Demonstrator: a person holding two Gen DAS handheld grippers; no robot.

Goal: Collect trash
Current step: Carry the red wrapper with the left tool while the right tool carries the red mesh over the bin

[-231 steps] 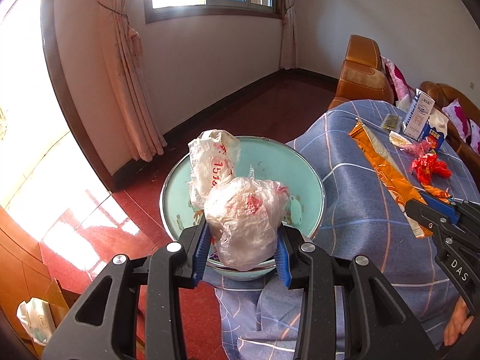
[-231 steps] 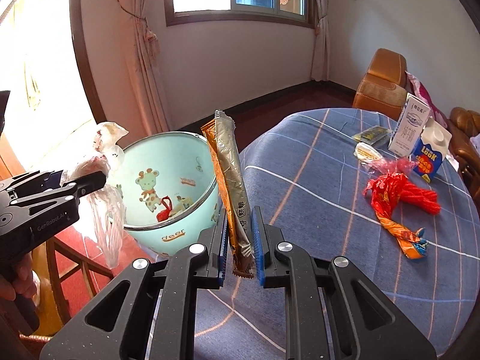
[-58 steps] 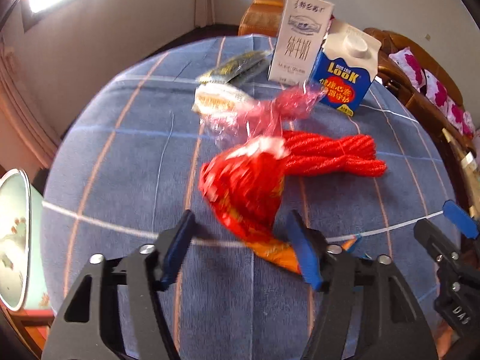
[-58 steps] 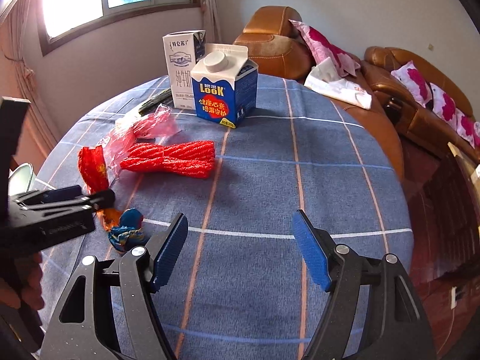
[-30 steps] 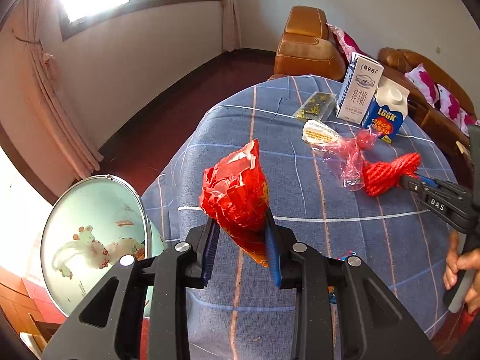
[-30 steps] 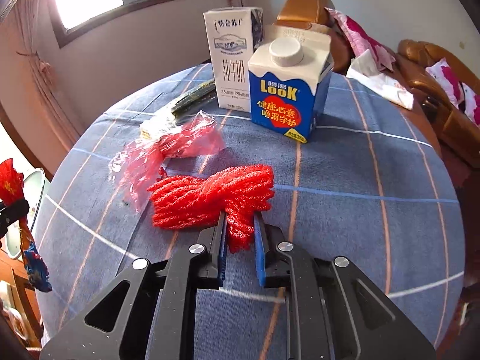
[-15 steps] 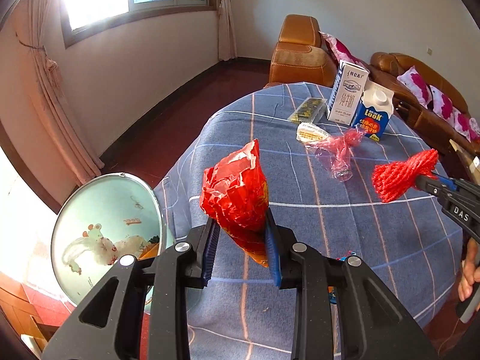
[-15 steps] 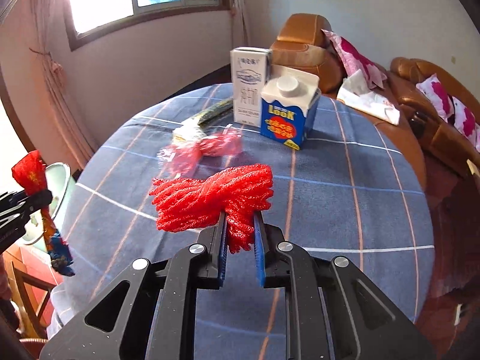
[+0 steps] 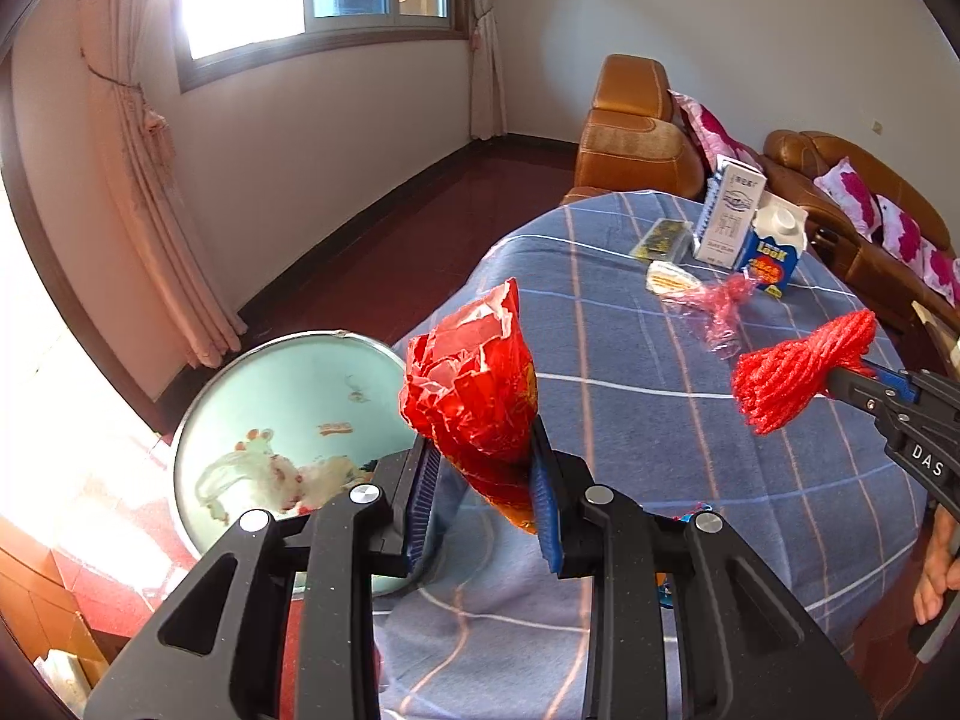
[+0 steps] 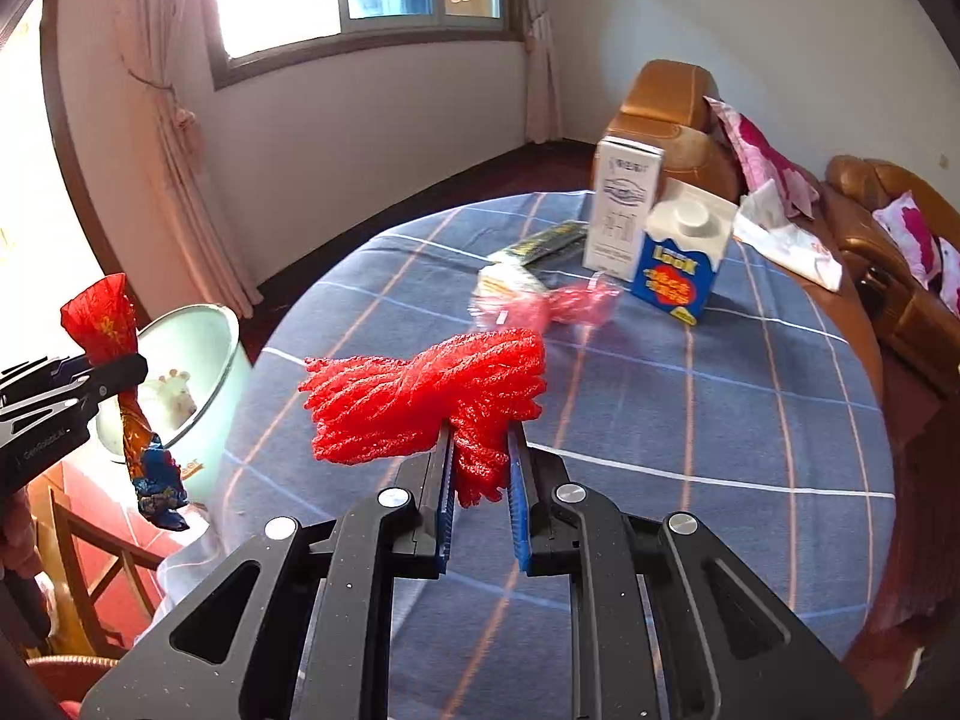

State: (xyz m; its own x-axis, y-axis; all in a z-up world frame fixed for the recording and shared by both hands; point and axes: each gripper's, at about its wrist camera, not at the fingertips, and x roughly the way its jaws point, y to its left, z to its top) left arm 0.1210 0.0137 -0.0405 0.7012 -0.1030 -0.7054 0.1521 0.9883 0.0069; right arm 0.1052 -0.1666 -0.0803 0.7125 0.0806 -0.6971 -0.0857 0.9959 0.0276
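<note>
Left gripper (image 9: 483, 483) pinches red wrapper (image 9: 474, 384) upright; right gripper (image 10: 480, 492) clamps red netting (image 10: 420, 396) crosswise.

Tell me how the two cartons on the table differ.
The white carton is tall and slim with a flat top; the blue carton is shorter and squatter, with a sloped white top and a round cap. The white carton has grey print on plain white, while the blue carton has yellow lettering and a red patch. The white carton stands farther back, the blue carton nearer the right gripper. Both stand upright, side by side, on the checked tablecloth.
</note>
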